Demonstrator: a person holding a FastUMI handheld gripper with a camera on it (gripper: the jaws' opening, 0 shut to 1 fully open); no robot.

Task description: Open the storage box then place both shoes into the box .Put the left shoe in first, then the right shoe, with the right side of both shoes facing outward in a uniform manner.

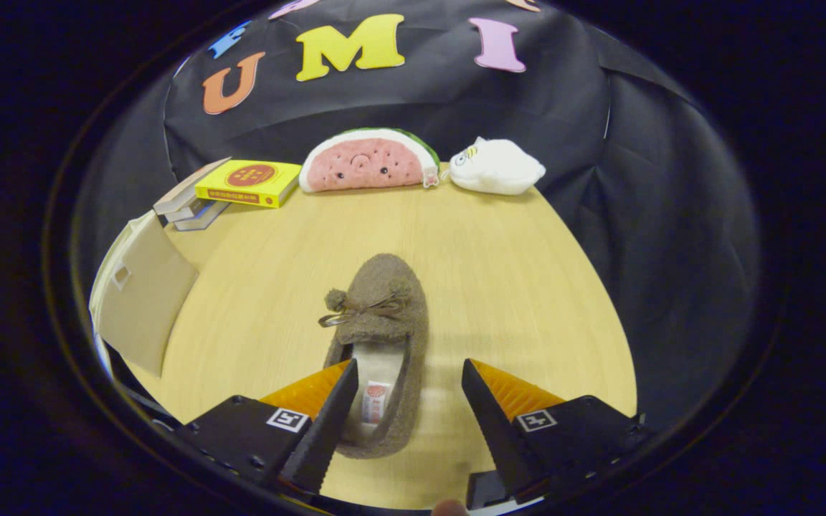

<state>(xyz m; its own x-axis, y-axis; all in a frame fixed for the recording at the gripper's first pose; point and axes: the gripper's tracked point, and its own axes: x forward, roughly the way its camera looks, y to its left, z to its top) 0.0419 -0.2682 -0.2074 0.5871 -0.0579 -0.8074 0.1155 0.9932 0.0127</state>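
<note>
I am holding the gripper [407, 401] over the heel end of the brown fuzzy shoe [381, 337], with the jaws standing wide and gripping nothing. The shoe is lying on the wooden worktop [513, 287], heel between the jaws, toe pointing beyond them. Left of the shoe the storage box [142, 294] is standing open. Beyond the shoe, a yellow book [248, 182], a watermelon plush [368, 161] and a white plush [497, 166] are sitting along the worktop's far edge.
</note>
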